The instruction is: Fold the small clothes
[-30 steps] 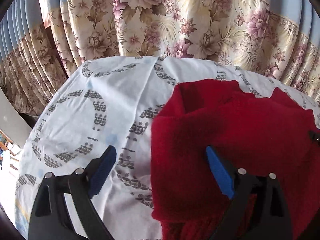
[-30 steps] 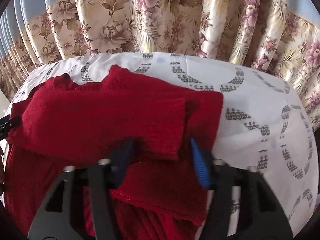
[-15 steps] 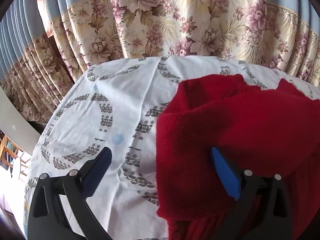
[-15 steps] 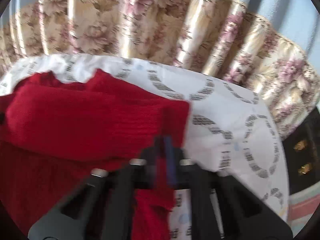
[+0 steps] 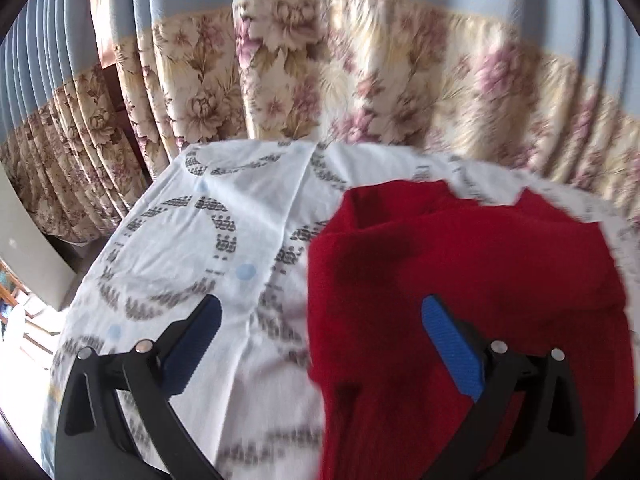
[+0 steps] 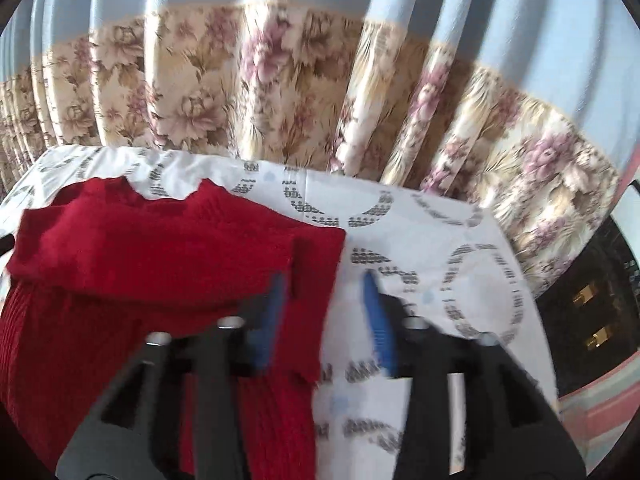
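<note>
You have one red knitted sweater [image 5: 460, 264] on one white patterned sheet [image 5: 208, 240]; your left gripper [image 5: 320, 320] gapes empty, your right gripper [image 6: 324, 304] is opening, gripping nothing.

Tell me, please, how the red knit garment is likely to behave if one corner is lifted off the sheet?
Probably floppy: the red knit garment already lies in soft folds on the patterned sheet. Its thick ribbed knit suggests some weight, so the unlifted part would likely sag and drag. The fuzzy surface should grip rather than slip.
</note>
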A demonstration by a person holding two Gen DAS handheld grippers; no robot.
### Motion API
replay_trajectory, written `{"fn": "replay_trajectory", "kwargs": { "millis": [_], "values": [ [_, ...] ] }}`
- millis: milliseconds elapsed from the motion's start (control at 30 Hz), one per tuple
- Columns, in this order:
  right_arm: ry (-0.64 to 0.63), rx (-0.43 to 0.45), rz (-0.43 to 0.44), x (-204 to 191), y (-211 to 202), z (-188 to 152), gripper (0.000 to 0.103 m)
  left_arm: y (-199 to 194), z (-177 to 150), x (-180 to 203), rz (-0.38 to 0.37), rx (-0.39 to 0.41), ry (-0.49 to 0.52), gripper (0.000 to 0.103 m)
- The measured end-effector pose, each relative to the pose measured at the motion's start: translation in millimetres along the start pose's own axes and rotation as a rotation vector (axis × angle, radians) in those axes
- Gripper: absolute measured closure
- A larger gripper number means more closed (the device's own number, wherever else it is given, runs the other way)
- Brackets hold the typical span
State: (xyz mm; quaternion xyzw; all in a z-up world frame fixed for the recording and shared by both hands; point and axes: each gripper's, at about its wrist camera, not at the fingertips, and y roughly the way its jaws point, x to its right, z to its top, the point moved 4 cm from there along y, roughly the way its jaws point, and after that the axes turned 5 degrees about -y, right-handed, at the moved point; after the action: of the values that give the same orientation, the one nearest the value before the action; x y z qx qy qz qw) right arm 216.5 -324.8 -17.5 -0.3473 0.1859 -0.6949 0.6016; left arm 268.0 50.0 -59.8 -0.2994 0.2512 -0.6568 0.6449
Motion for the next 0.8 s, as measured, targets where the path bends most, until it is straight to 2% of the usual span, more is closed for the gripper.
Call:
{"fn": "replay_trajectory", "kwargs": {
  "millis": [33,167,300,400,633,800],
  "values": [
    [0.001,0.012,0.002,4,-11,-5,0.049,-13,-4,-2,-0.003,0.018,-0.005,0.002],
    [0.061,0.043,0.072,24,-56,-46,0.024,-75,-47,-17,-0.001,0.080,-0.009,0.002],
    [0.093,0.023,0.125,33,-92,-115,0.016,-122,-107,-29,0.002,0.101,-0.010,0.002],
    [0.134,0.008,0.148,34,-115,-167,0.015,-141,-147,-33,0.003,0.095,-0.018,0.002],
    [0.193,-0.008,0.187,25,-156,-237,0.016,-175,-219,-37,-0.013,0.039,-0.064,0.003],
    [0.163,-0.089,0.209,10,-155,-269,0.036,-180,-239,-35,0.049,0.039,0.003,0.002]
  ]
}}
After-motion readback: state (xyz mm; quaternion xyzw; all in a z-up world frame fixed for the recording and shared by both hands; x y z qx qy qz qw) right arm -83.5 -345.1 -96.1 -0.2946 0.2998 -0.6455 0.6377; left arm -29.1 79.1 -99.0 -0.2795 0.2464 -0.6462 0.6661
